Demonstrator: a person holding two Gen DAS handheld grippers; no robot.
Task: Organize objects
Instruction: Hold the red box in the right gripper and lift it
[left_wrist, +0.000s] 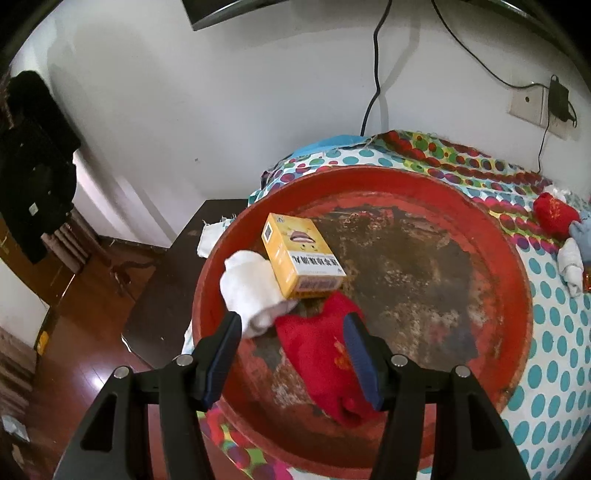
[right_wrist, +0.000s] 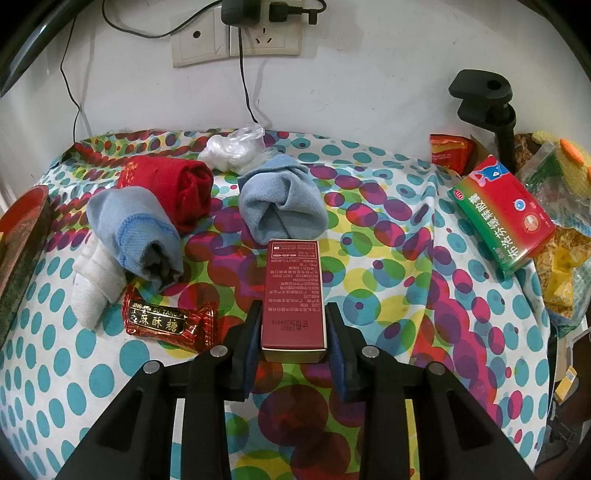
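Left wrist view: the left gripper (left_wrist: 291, 347) hangs wide open and empty over the red tray (left_wrist: 517, 295), which already holds a yellow box (left_wrist: 301, 254), a white sock (left_wrist: 251, 291) and a red sock (left_wrist: 321, 354) — the red sock lies right under the fingers, ungripped.

Right wrist view: the right gripper (right_wrist: 293, 332) has closed on the near end of a dark red box (right_wrist: 293, 295), which lies flat on the dotted cloth (right_wrist: 388, 295) pointing away. The step looks like pick-up; next comes a lift and carry to the tray edge (right_wrist: 22, 221) at far left.
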